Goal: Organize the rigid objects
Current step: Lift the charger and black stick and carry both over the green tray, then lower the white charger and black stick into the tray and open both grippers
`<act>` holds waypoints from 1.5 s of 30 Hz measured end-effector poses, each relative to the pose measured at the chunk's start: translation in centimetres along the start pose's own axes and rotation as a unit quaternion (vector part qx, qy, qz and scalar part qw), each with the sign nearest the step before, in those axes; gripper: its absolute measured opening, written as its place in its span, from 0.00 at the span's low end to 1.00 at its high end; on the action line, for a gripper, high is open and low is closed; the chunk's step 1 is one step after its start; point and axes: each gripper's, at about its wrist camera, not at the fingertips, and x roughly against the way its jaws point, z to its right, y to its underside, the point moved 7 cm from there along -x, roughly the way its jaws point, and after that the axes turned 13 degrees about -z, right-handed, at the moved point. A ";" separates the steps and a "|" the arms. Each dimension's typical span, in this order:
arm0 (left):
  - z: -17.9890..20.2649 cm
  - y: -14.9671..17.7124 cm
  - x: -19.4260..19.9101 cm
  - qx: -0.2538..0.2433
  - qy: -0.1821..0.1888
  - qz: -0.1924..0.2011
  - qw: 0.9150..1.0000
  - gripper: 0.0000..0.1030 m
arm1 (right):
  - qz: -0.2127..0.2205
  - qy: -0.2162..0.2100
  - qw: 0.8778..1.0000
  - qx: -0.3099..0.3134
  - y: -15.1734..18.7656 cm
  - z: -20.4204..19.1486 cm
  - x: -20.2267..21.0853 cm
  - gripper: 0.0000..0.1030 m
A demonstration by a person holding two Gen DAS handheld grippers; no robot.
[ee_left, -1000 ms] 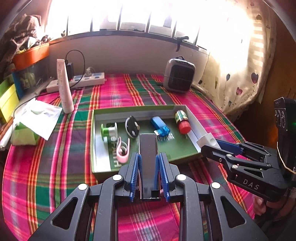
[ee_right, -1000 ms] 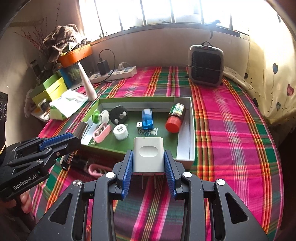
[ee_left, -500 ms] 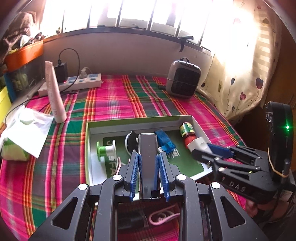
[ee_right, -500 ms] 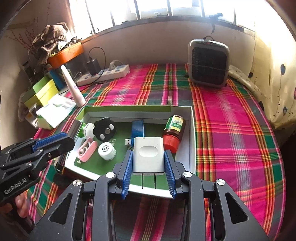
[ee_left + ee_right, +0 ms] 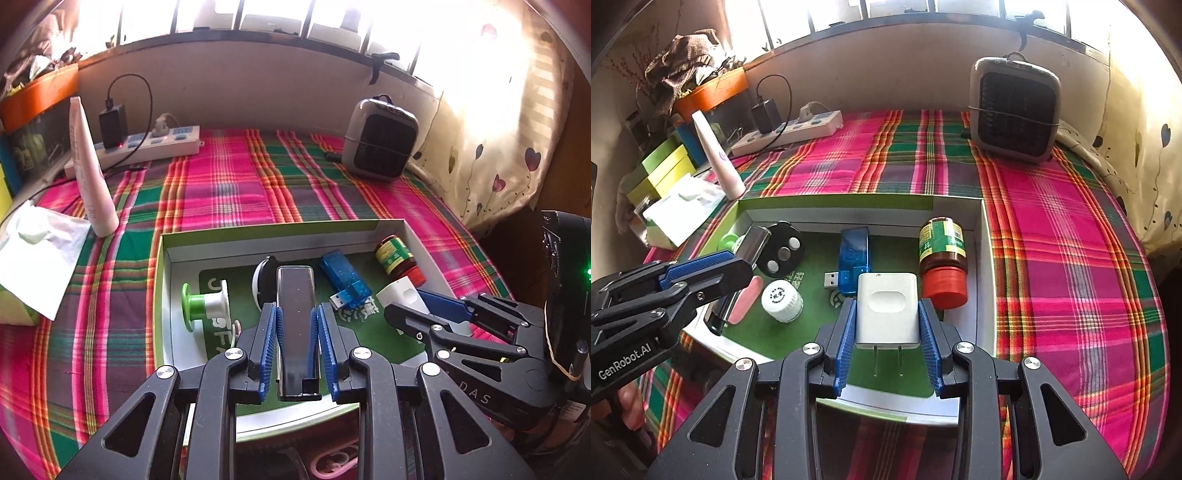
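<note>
Left gripper (image 5: 295, 325) clamps a dark bar (image 5: 295, 306); right gripper (image 5: 886, 325) clamps a white charger (image 5: 887, 306). Lower both into tray (image 5: 979, 221) gaps, clear of the jar (image 5: 942, 254) at the charger's 2 o'clock.

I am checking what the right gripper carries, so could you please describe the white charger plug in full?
The white charger plug is a squarish, smooth plastic block with rounded corners and an oval recess on its upper face. Two flat metal prongs point back toward the camera. The right gripper clamps its sides between blue ribbed pads, holding it over the green-floored tray, beside a red-capped jar.
</note>
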 end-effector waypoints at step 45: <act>-0.5 0.0 -1.6 0.001 -0.011 -0.012 1.000 0.21 | 0.000 0.021 1.000 0.011 0.1 -0.2 -1.1 0.34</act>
